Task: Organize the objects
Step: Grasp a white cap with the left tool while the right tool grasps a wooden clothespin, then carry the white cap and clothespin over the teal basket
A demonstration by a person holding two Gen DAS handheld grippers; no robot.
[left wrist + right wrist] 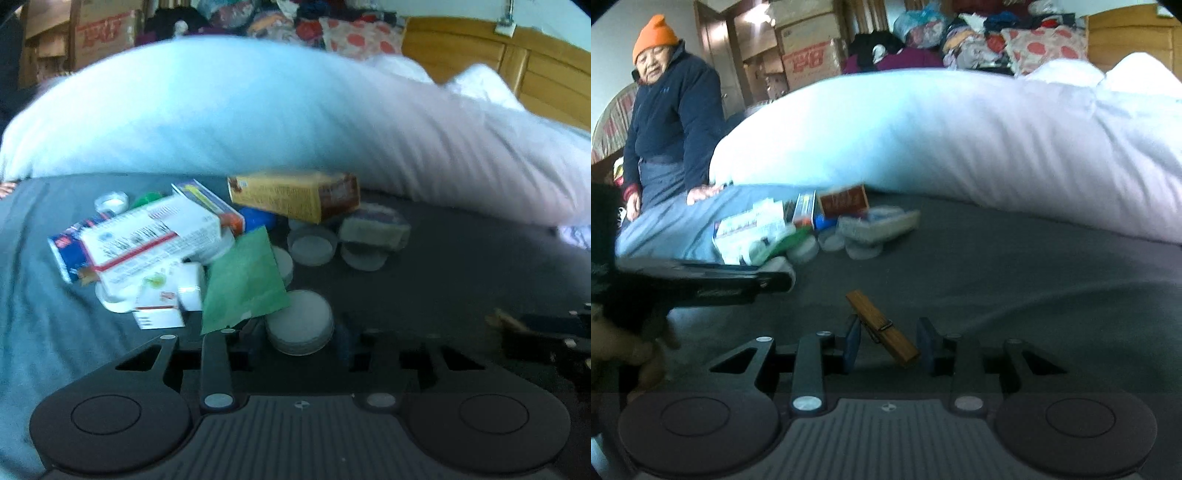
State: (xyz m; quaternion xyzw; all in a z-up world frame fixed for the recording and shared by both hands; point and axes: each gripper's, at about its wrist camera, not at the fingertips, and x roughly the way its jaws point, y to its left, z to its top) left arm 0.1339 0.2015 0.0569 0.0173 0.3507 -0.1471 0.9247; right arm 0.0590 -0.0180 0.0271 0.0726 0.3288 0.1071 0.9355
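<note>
Right tongs (890,349) spread wide over the dark grey bed sheet (1015,280); a brown wooden clothespin (881,326) lies slanted between the two fingers, gripped by neither. Left tongs (299,332) also spread, a round translucent plastic lid (300,320) lying flat just ahead between the fingers, a flat green paper packet (245,280) at the left finger. Further ahead: a heap of white medicine cartons (151,236), a yellow cardboard box (293,195), then a white pillow (295,110).
</note>
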